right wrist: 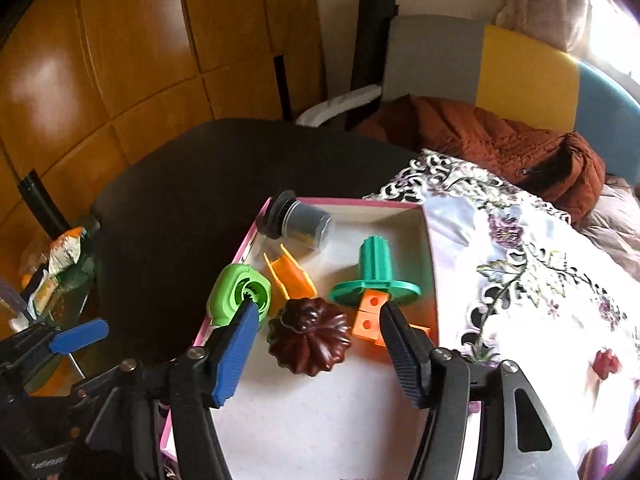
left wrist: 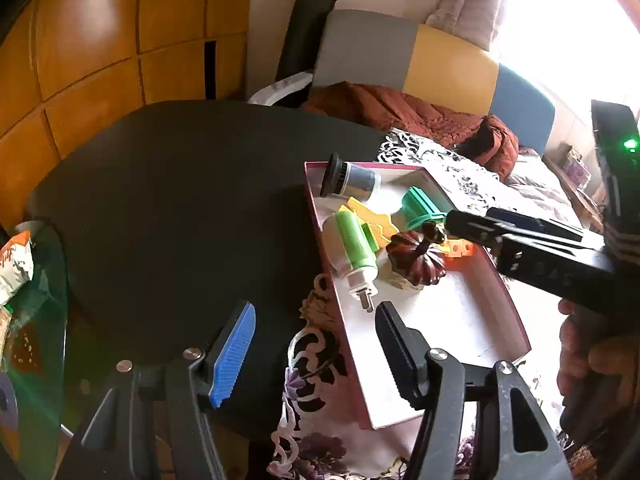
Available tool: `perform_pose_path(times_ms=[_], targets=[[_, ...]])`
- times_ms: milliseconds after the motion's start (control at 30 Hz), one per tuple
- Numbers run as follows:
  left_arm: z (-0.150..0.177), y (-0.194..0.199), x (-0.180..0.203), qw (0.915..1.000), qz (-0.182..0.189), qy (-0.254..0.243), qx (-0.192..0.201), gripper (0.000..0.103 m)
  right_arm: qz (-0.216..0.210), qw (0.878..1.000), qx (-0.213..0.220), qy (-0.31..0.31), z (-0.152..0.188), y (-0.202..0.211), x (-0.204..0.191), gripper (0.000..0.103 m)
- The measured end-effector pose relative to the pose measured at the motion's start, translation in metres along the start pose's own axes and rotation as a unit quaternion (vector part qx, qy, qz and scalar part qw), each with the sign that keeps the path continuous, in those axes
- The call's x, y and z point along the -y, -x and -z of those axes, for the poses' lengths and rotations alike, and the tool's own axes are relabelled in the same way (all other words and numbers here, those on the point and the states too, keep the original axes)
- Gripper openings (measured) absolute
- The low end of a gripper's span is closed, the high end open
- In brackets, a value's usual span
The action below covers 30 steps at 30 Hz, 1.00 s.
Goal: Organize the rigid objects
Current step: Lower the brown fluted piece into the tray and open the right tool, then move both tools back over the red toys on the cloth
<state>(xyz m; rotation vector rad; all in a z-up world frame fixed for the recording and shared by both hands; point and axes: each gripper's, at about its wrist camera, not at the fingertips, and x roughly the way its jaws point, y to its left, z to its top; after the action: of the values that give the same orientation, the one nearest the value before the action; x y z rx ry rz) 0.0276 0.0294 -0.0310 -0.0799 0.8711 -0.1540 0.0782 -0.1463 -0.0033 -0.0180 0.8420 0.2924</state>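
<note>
A pink-rimmed box with a white floor holds a dark brown pumpkin-shaped piece, a green cylinder, a grey jar with a black lid, a teal spool, and orange pieces. My right gripper is open, its fingers on either side of the pumpkin piece, not touching it. In the left wrist view the box sits right of centre with the pumpkin piece and green cylinder inside. My left gripper is open and empty over the box's near left edge.
A dark round table carries a floral lace cloth under the box. Snack packets lie at the left on a glass surface. A rust-coloured jacket and a colour-block headboard lie behind.
</note>
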Motion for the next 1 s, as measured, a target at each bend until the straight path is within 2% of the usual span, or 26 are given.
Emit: perform_pose_path(times_ms=[367, 633, 833, 933, 1000], targets=[[0.000, 0.015, 0.027, 0.9988, 0.015, -0.045, 0.014, 0.063, 0.029, 0.999, 0.036, -0.024, 0.012, 0.044, 0.039, 0.069], [0.003, 0.018, 0.055, 0.9958, 0.035, -0.084, 0.009, 0.063, 0.086, 0.993, 0.048, -0.070, 0.028, 0.079, 0.110, 0.074], [0.007, 0.014, 0.081, 0.9913, 0.055, -0.119, 0.000, 0.063, 0.156, 0.978, 0.047, -0.133, 0.051, 0.110, 0.184, 0.074], [0.008, 0.013, 0.095, 0.9884, 0.067, -0.136, -0.006, 0.063, 0.194, 0.964, 0.050, -0.173, 0.066, 0.129, 0.224, 0.075], [0.009, 0.012, 0.105, 0.9865, 0.076, -0.145, -0.007, 0.063, 0.232, 0.949, 0.056, -0.206, 0.078, 0.144, 0.254, 0.075]])
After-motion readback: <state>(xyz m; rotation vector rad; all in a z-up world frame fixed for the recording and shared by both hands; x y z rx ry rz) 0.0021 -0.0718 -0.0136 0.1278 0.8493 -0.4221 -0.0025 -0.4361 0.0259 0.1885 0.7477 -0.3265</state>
